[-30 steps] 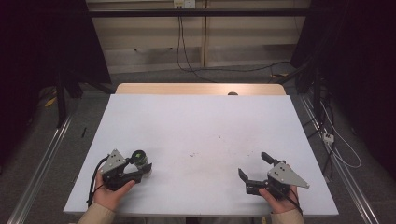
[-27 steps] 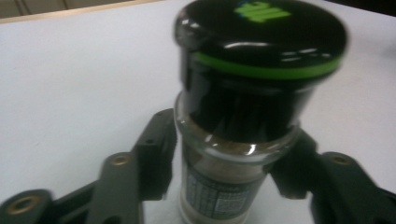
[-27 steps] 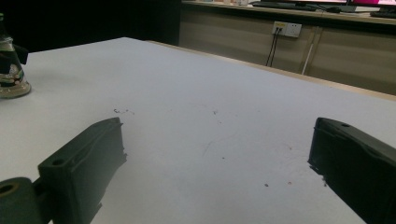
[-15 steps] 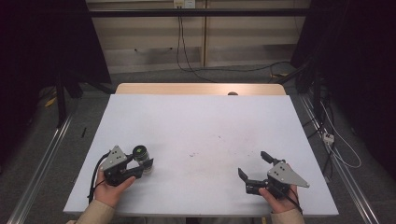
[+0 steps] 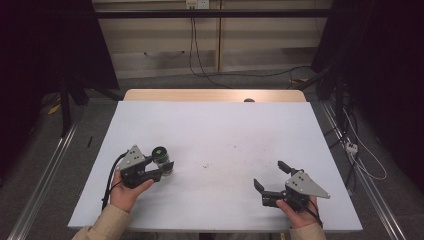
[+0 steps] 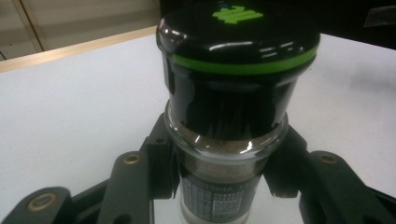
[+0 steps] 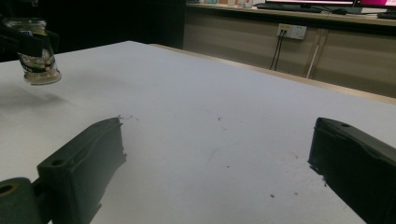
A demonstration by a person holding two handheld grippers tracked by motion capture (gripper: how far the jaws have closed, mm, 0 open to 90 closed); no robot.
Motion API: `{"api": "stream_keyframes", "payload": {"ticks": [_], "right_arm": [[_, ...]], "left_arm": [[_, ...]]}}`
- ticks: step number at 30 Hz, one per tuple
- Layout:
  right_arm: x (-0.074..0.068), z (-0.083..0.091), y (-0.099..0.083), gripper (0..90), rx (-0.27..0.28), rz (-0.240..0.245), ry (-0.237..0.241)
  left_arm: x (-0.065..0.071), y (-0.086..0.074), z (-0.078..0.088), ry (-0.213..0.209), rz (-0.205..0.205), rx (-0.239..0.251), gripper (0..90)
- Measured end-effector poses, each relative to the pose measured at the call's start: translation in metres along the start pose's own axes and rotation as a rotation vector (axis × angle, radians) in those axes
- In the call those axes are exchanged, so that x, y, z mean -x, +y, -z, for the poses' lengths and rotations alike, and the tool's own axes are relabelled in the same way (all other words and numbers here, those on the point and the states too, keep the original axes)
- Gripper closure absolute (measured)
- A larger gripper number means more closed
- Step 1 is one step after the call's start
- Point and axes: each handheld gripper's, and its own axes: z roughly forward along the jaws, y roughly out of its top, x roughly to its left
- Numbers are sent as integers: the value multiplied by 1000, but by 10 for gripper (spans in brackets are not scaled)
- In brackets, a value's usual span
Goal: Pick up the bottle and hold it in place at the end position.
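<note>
A glass spice jar with a black lid and a green ring is held upright in my left gripper at the near left of the white table. In the left gripper view the two black jaws clamp the glass body of the jar just below its lid, with brown powder visible inside. The right gripper view has the jar hanging slightly above the tabletop, its shadow beneath it. My right gripper rests at the near right, open, with bare table between its fingers.
A wooden strip borders the table's far edge, with a small dark object on it. Cables and a power strip lie on the floor to the right. Faint dark specks mark the middle of the table.
My left gripper has moved a little to the right and away from the person, carrying the jar slightly upward. The right gripper has stayed where it was.
</note>
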Motion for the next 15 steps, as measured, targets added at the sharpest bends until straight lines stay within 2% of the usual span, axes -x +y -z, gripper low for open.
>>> {"api": "stream_keyframes", "payload": {"ticks": [10,11,15], "right_arm": [[3,-2,0,28,3,-28,0],[3,-2,0,28,3,-28,0],[3,-2,0,29,4,-33,-5]], "left_arm": [[1,9,-16,-24,-12,-25,532],[0,10,-18,-25,-25,-34,532],[0,13,-26,-33,-22,-39,532]]}}
